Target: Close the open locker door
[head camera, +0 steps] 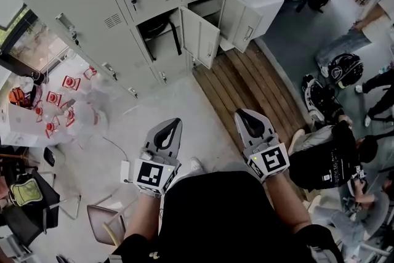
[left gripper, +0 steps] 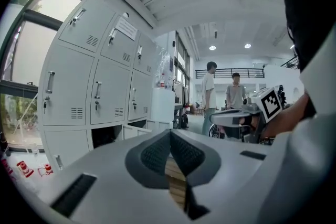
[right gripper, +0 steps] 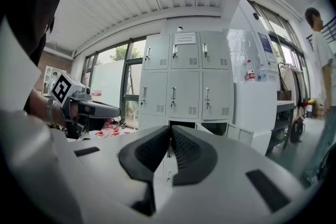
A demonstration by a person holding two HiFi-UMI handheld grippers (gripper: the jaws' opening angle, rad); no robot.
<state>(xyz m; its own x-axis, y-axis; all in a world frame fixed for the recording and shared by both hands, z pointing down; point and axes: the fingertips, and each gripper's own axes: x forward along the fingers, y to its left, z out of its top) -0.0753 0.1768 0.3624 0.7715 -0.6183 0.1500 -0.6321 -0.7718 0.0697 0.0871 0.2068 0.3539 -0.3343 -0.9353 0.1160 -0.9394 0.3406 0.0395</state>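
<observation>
While the open locker door [head camera: 201, 39] (a second door [head camera: 241, 20] hangs open just right of it) stands low and far ahead, bring the empty, closed left gripper [head camera: 171, 126] and right gripper [head camera: 245, 115] nearer, then push its outer face.

We are holding the left hand-held gripper [head camera: 171, 126] and the right hand-held gripper [head camera: 245, 115] side by side over the grey floor [head camera: 166, 98], each with its jaws together and empty, pointing toward the grey lockers [head camera: 92, 3] and well apart from them. In the bottom row an open locker door [head camera: 200, 37] is standing out beside the wooden floor strip [head camera: 246, 89], with a second open door [head camera: 243, 24] just to its right. A person in black [head camera: 326, 160] is sitting at the right, and red-and-white items [head camera: 61, 98] are lying at the left.
</observation>
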